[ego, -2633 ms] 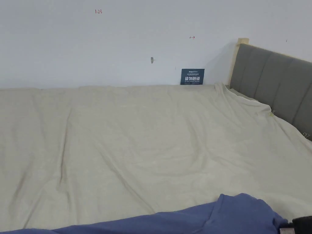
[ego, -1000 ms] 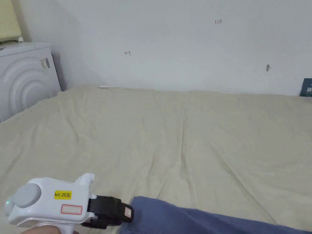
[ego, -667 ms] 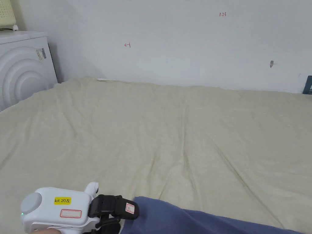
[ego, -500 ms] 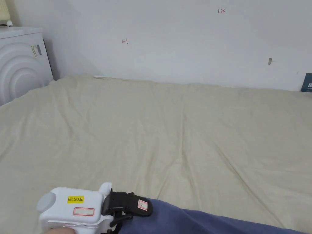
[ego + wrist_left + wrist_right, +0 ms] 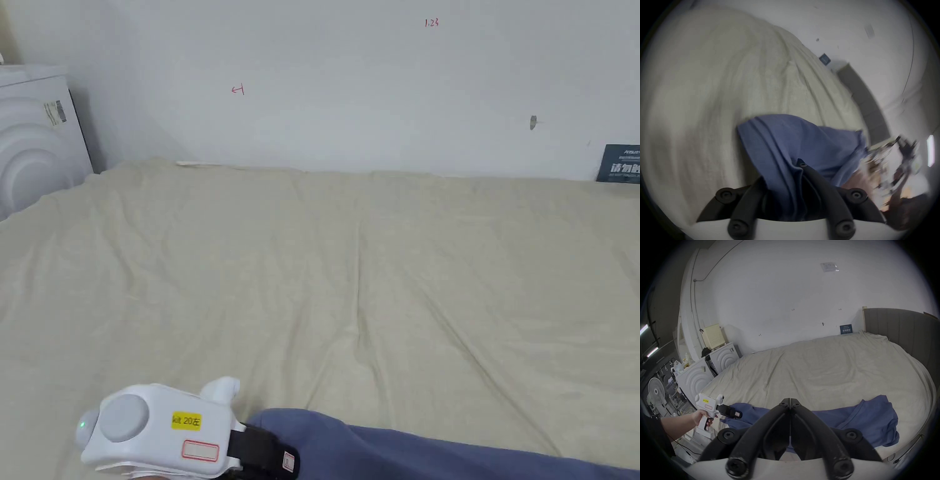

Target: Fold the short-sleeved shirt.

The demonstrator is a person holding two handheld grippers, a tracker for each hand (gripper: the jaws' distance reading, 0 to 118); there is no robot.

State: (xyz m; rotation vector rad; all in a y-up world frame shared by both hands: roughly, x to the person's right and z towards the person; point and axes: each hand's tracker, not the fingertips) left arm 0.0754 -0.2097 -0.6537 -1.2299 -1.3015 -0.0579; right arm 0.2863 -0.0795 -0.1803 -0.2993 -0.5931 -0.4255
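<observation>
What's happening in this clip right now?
A person is working on a blue short-sleeved shirt that lies bunched along the near edge of a bed covered in a cream sheet. The left gripper has pinched a fold of the shirt at one end. The right gripper has its jaws together, with cloth beneath them, though a grip cannot be confirmed. No fold is made yet.

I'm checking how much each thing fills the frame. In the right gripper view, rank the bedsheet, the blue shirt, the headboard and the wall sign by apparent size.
1. bedsheet
2. blue shirt
3. headboard, though lens distortion at the edge makes its rank against the shirt unsure
4. wall sign
</observation>
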